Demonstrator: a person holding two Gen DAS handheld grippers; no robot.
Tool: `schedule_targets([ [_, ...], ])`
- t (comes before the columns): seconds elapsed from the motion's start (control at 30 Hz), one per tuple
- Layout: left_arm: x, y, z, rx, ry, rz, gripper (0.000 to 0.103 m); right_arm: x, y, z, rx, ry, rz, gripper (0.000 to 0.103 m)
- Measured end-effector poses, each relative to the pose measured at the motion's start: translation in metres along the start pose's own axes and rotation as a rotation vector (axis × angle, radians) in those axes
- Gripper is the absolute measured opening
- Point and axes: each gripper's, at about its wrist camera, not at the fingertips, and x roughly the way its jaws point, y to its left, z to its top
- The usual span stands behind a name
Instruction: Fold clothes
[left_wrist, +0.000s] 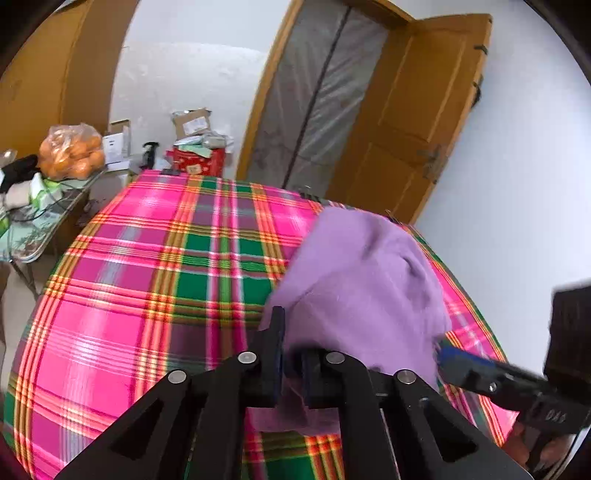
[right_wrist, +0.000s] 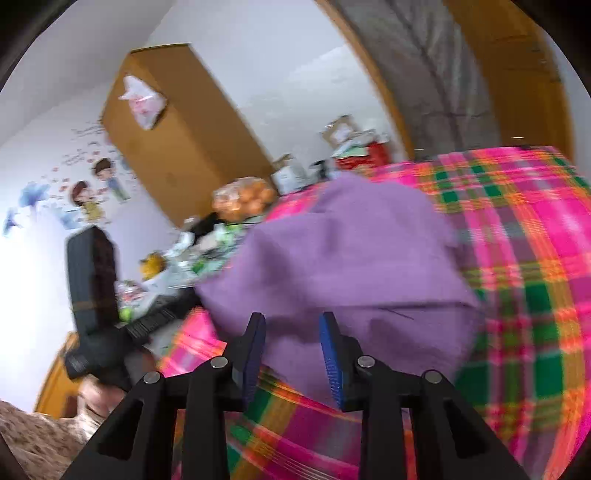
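A purple garment (left_wrist: 365, 273) lies bunched on a bed covered by a pink and green plaid sheet (left_wrist: 147, 266). My left gripper (left_wrist: 291, 362) is shut on the garment's near edge, and the cloth is pinched between its black fingers and hides one tip. In the right wrist view the same garment (right_wrist: 351, 251) spreads ahead of my right gripper (right_wrist: 293, 332), whose blue pads (right_wrist: 332, 358) stand apart over the cloth's near hem without pressing on it. Seen from the left wrist, the right gripper's blue fingertip (left_wrist: 448, 354) sits at the garment's right edge.
A side table (left_wrist: 33, 236) left of the bed carries a bag of oranges (left_wrist: 70, 151), cartons (left_wrist: 192, 123) and a red box (left_wrist: 199, 160). An open wooden door (left_wrist: 417, 122) and a grey curtain (left_wrist: 314, 99) stand beyond the bed. A white wall runs along its right side.
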Motion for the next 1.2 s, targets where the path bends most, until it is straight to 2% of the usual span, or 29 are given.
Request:
schedule_targets([
  [0.07, -0.002, 0.009, 0.004, -0.033, -0.014, 0.006, 0.007, -0.011, -0.015, -0.007, 0.015, -0.027, -0.056, 0.033],
  [0.1, -0.003, 0.012, 0.006, -0.045, -0.022, 0.008, 0.007, -0.014, -0.021, -0.01, 0.025, -0.035, -0.099, 0.036],
  [0.17, -0.005, 0.016, 0.008, -0.047, -0.037, 0.024, 0.007, -0.017, -0.035, -0.013, 0.051, -0.034, -0.194, 0.038],
  [0.23, -0.009, 0.019, 0.007, -0.049, -0.047, 0.027, 0.007, -0.016, -0.048, -0.013, 0.091, -0.021, -0.235, 0.039],
  [0.3, -0.011, 0.022, 0.008, -0.055, -0.056, 0.031, 0.007, -0.01, -0.058, -0.014, 0.131, -0.002, -0.225, 0.044],
  [0.47, -0.019, 0.03, 0.013, -0.068, -0.091, 0.06, 0.005, 0.017, -0.067, -0.013, 0.191, 0.083, -0.191, 0.044],
  [0.5, -0.021, 0.032, 0.014, -0.067, -0.1, 0.069, 0.005, 0.02, -0.067, -0.013, 0.194, 0.088, -0.183, 0.037],
  [0.53, -0.023, 0.034, 0.014, -0.068, -0.108, 0.078, 0.004, 0.02, -0.067, -0.011, 0.191, 0.086, -0.184, 0.025],
  [0.6, -0.027, 0.039, 0.015, -0.071, -0.123, 0.095, 0.004, 0.017, -0.063, -0.006, 0.165, 0.062, -0.202, 0.015],
  [0.7, -0.033, 0.048, 0.017, -0.082, -0.135, 0.11, 0.004, 0.008, -0.052, 0.007, 0.116, 0.018, -0.205, 0.011],
  [0.93, -0.047, 0.069, 0.016, -0.118, -0.163, 0.147, 0.004, -0.005, -0.005, 0.053, -0.021, -0.118, -0.178, 0.009],
  [1.2, -0.064, 0.089, 0.01, -0.162, -0.188, 0.204, 0.004, 0.024, 0.05, 0.087, -0.128, -0.158, -0.049, 0.009],
])
